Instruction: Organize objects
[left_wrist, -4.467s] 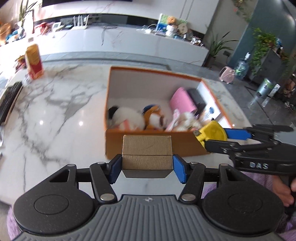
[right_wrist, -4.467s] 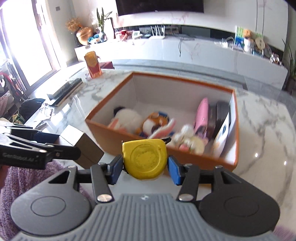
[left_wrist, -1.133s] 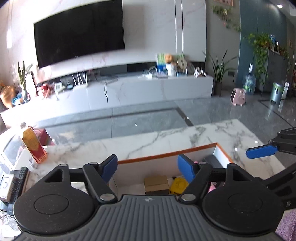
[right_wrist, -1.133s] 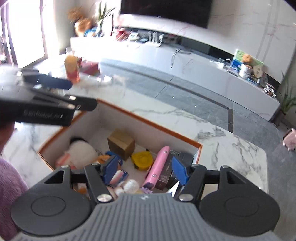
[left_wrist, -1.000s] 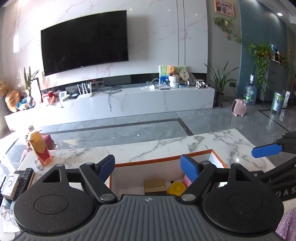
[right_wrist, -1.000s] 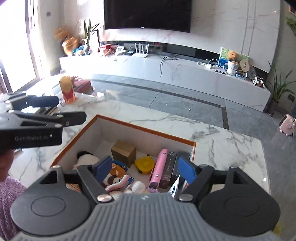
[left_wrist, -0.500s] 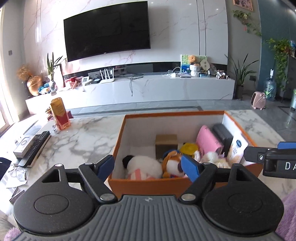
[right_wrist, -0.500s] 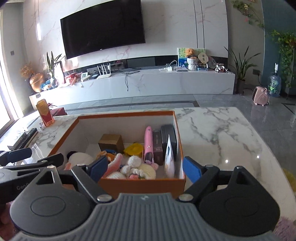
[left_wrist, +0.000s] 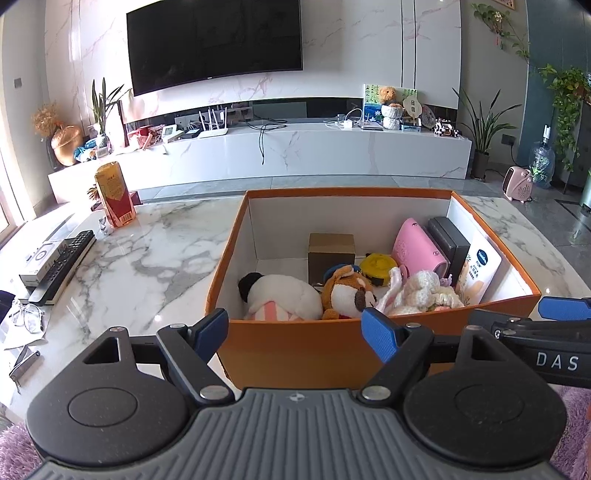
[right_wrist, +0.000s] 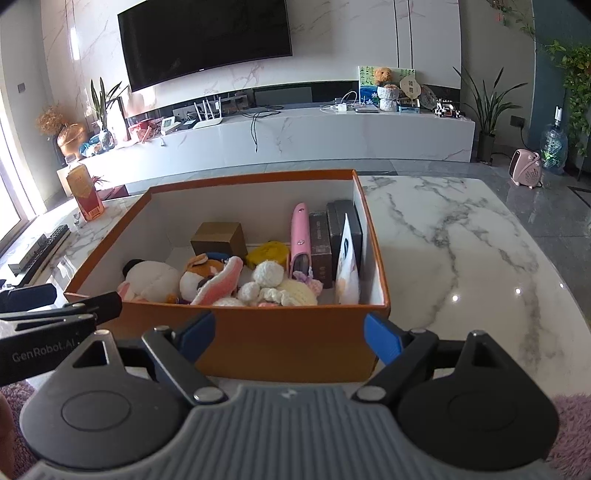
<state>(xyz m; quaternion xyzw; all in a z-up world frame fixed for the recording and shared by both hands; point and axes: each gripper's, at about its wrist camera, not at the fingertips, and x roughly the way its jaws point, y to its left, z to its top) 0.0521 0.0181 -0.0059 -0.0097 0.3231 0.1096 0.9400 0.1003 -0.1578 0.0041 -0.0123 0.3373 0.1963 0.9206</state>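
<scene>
An orange box (left_wrist: 295, 347) (right_wrist: 280, 347) stands on the marble table. Inside lie a brown cardboard cube (left_wrist: 331, 248) (right_wrist: 218, 238), a yellow round case (left_wrist: 377, 266) (right_wrist: 266, 254), plush toys (left_wrist: 280, 299) (right_wrist: 207, 277), a pink case (left_wrist: 415, 245) (right_wrist: 300, 232), dark boxes (left_wrist: 448, 240) (right_wrist: 341, 229) and a white card (left_wrist: 478, 273). My left gripper (left_wrist: 295, 330) is open and empty, in front of the box's near wall. My right gripper (right_wrist: 288, 336) is open and empty, also in front of the near wall. Each gripper shows at the edge of the other's view.
A red and yellow carton (left_wrist: 112, 194) (right_wrist: 84, 192) stands at the table's far left. Remotes (left_wrist: 61, 266) and glasses (left_wrist: 27, 319) lie at the left edge. Bare marble (right_wrist: 461, 251) stretches right of the box. A TV console stands beyond.
Both grippers let go of the cardboard cube and yellow case, which now lie in the box. Both grippers have drawn back toward me and lowered to the box's near wall.
</scene>
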